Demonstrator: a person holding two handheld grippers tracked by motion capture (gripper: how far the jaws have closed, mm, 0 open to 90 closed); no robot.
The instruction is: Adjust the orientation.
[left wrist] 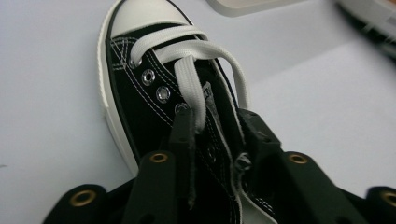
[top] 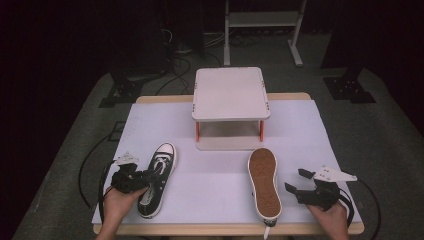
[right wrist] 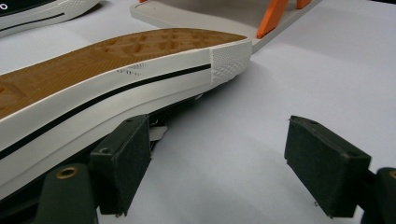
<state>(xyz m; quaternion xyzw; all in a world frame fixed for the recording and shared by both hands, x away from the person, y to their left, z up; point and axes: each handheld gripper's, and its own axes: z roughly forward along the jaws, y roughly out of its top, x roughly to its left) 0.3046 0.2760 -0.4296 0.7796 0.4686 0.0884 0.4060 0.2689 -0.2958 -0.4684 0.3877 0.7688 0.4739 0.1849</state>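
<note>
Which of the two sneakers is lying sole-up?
The sneaker by the right gripper: its brown sole faces up, while the left sneaker sits upright, laces showing.

The left gripper [left wrist: 217, 126] is hiding the sneaker's [left wrist: 154, 88] tongue and heel. The picture's edge is cutting off the upturned shoe's [right wrist: 107, 79] heel; a blurred stand [left wrist: 373, 18] is showing.

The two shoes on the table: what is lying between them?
Nothing: in the high view only bare white table cover lies between the upright black sneaker and the upside-down sneaker showing its brown sole.
</note>
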